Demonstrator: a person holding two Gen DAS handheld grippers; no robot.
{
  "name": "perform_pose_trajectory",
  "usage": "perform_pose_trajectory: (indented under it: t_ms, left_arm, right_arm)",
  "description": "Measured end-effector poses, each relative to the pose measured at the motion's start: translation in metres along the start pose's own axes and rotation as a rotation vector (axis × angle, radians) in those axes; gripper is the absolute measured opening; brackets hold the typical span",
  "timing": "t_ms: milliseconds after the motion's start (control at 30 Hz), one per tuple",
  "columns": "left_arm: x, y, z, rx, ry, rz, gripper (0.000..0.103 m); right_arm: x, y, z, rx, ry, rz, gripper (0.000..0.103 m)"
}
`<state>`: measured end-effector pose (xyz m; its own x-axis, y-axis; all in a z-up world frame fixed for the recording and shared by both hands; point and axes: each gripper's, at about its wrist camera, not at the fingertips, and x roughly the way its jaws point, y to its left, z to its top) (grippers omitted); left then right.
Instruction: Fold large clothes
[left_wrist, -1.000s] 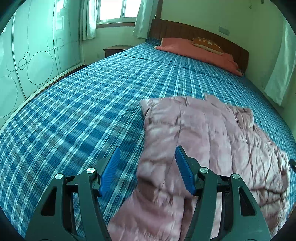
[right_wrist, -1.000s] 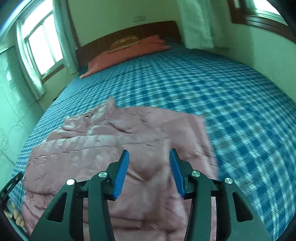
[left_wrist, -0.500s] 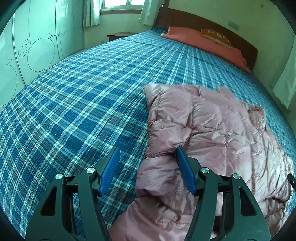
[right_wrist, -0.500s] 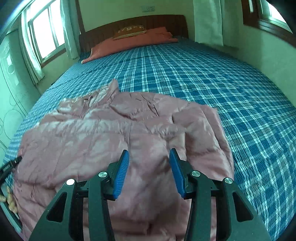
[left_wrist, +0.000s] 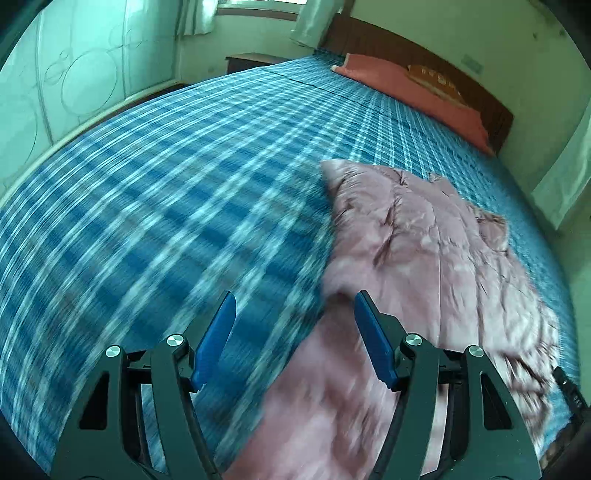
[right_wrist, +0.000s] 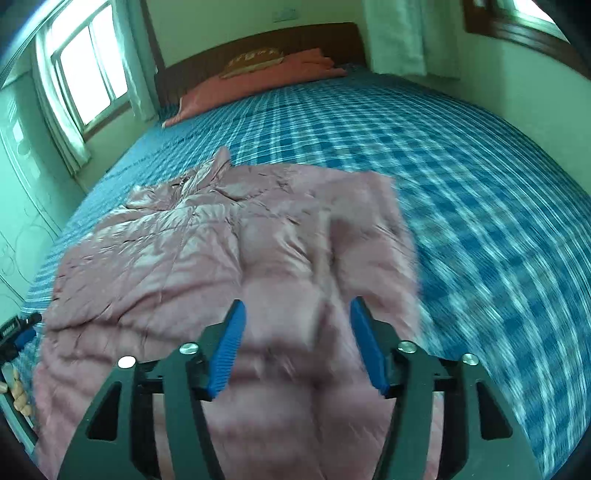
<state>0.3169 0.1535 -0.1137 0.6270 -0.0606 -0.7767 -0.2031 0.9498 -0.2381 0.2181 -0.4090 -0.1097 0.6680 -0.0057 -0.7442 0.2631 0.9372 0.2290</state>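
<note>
With jaws spreading wider right now, left gripper (left_wrist: 294, 332) hanging over the near edge of the pink puffer jacket (left_wrist: 436, 266), nothing pinched, blue pads (left_wrist: 218, 336) clear of the fabric. Sitting half over bare bedspread, half over a jacket fold that runs down under the right-hand pad. Same deal on the right gripper (right_wrist: 295, 339): jaws opening too, pads apart, puffy fabric showing in the gap but not squeezed, though pretty blurry down there. Jacket spread flat-ish and crumpled on the blue plaid bedspread (left_wrist: 155, 192), toward the near end of the bed, collar end pointing at the headboard. Further out, an orange pillow (right_wrist: 258, 85) against the dark wooden headboard (right_wrist: 266, 40), with a smaller yellowish cushion (right_wrist: 253, 61) on top. Beyond that, window (right_wrist: 88, 74) with pale curtains on the side wall, plus a bedside table (left_wrist: 255, 61) in the corner. Fingertips (right_wrist: 20, 395) of a person just peeking in at the left edge of the right wrist view.
</note>
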Motion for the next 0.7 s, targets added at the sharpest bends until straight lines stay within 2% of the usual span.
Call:
perform_pose_trajectory:
  t_ms: [233,367,433,533,700]
  left_arm:
    - [-0.064,0.092,-0.073,-0.277,0.086,-0.033,0.066]
    - [-0.095,0.127,-0.117,-0.444,0.101,-0.051,0.066]
    - [-0.111,0.136,-0.138,-0.505,0.098,-0.072,0.066]
    - [-0.133,0.135,-0.16,-0.536,0.082,-0.098,0.066]
    - [-0.155,0.122,-0.192,-0.549,0.083,-0.181,0.066]
  right_arm:
    - [-0.073,-0.08,-0.075,0.159,0.038,-0.027,0.06]
    - [-0.108,-0.121,-0.12,0.269,0.047,-0.016,0.06]
    - [-0.125,-0.134,-0.141,0.318,0.04,-0.01,0.06]
    - [-0.142,-0.153,-0.169,0.398,0.039,0.031,0.06]
    - [-0.157,-0.161,-0.209,0.517,0.057,0.164,0.06]
